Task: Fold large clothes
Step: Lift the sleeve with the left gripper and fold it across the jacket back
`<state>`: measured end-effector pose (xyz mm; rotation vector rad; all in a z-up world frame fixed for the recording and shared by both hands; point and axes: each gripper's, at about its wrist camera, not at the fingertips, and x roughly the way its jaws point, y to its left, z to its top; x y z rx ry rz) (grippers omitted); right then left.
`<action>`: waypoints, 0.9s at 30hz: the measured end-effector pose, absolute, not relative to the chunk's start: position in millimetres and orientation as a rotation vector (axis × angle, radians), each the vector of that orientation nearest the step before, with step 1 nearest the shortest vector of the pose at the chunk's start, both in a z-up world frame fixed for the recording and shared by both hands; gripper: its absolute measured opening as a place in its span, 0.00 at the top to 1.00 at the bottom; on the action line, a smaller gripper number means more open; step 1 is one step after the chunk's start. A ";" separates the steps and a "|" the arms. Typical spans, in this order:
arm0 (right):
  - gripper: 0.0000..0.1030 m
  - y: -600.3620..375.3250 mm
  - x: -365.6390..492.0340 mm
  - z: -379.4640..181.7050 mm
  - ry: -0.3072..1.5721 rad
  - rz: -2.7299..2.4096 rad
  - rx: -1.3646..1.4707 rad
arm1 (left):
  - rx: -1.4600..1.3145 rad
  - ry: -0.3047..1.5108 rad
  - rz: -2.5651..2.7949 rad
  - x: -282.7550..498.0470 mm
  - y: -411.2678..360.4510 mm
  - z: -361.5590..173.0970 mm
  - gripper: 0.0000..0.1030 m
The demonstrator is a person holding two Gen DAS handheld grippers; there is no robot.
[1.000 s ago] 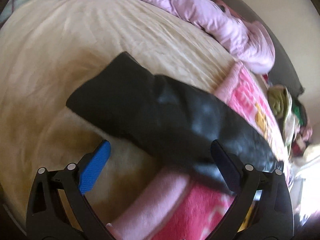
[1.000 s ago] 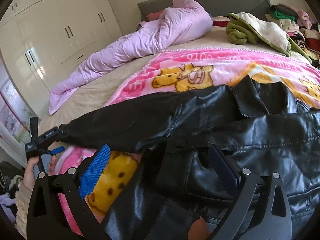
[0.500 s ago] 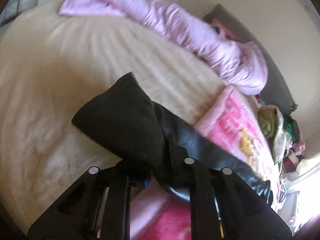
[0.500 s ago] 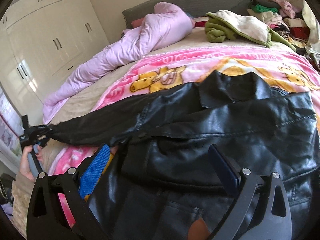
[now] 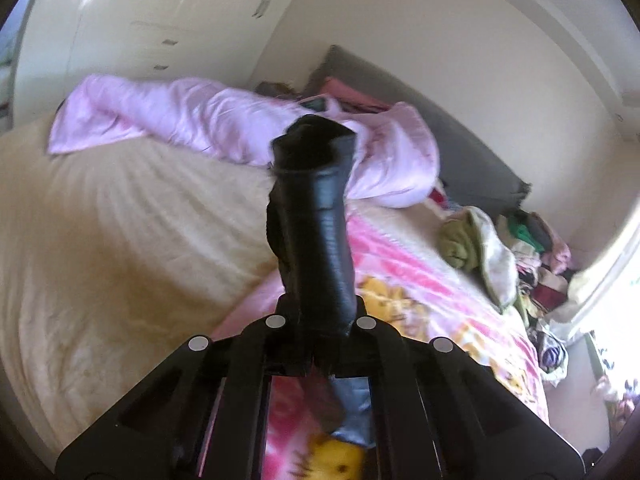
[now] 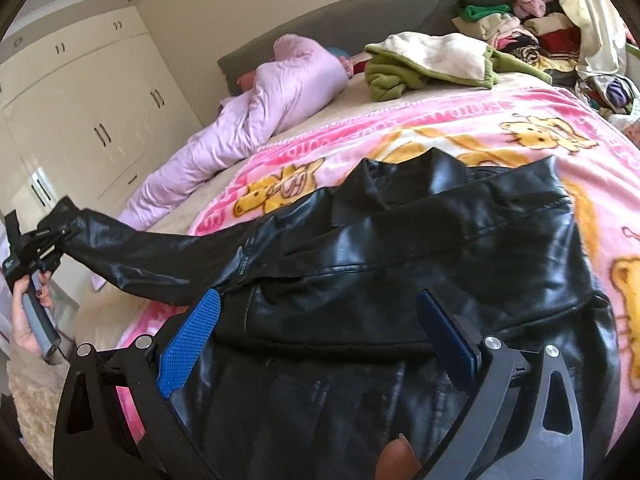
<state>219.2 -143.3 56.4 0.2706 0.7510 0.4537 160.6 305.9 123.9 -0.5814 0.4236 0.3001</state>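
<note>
A black leather jacket [image 6: 420, 256] lies spread on the pink cartoon blanket [image 6: 460, 132]. Its left sleeve [image 6: 152, 256] is stretched out and lifted off the bed. My left gripper [image 5: 320, 336] is shut on that sleeve [image 5: 316, 232] near the cuff, which stands up in front of the camera; the same left gripper [image 6: 60, 240] shows far left in the right wrist view, held by a hand [image 6: 24, 320]. My right gripper [image 6: 316, 332] hovers open over the jacket's body, its blue pads [image 6: 192, 332] wide apart and touching nothing.
A pale pink duvet [image 5: 224, 124] lies bunched across the cream bedsheet [image 5: 100, 248] toward the grey headboard [image 6: 340, 24]. A green and cream garment [image 6: 432, 60] and a heap of clothes [image 6: 532, 20] sit at the head of the bed. White wardrobes [image 6: 88, 112] stand beyond.
My left gripper shut on the sleeve end, then rose and tilted up, lifting the sleeve off the bed. The right gripper slid across over the jacket's body, staying open.
</note>
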 end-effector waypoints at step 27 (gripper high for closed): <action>0.05 -245.8 166.9 54.8 0.704 0.395 0.341 | -0.365 0.360 -0.053 189.3 101.0 187.0 1.00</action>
